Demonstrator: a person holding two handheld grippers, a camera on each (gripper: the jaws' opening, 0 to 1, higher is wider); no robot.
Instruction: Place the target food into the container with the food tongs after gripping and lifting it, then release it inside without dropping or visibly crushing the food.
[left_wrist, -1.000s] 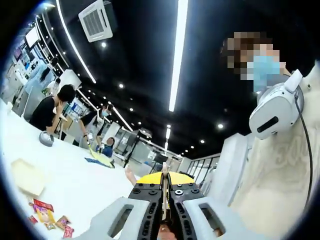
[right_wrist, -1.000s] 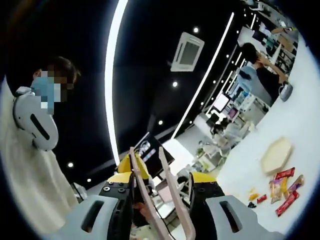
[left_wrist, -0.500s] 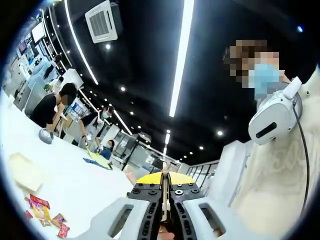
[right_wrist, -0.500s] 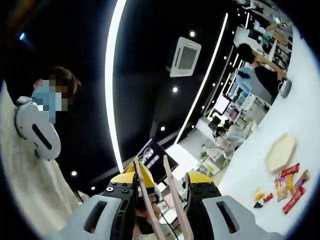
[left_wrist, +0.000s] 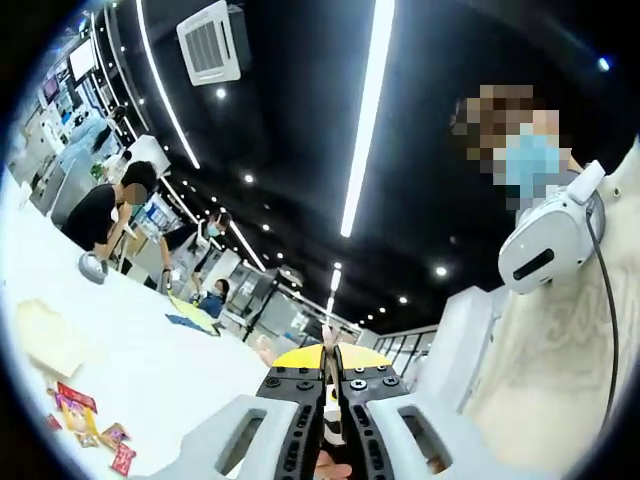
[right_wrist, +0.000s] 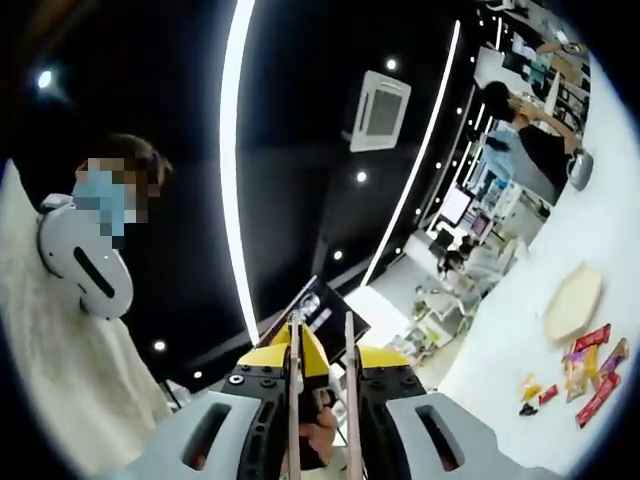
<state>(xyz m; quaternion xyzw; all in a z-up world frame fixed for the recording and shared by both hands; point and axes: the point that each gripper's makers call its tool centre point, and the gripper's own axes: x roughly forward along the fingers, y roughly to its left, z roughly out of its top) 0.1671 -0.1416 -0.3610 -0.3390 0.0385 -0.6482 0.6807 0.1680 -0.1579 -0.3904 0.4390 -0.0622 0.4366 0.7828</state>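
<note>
I have the food tongs (right_wrist: 320, 370) clamped in my right gripper (right_wrist: 322, 385), their arms squeezed near each other and aimed at the ceiling. My left gripper (left_wrist: 329, 375) is clenched with jaws together. On the white table (right_wrist: 600, 250), the snack packets (right_wrist: 590, 365) lie beside the pale container (right_wrist: 572, 303)

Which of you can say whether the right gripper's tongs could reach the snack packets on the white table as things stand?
Probably not yet. The right gripper points its tongs up toward the ceiling, while the snack packets lie well off to the side on the white table. Nothing blocks them; it must turn first.
</note>
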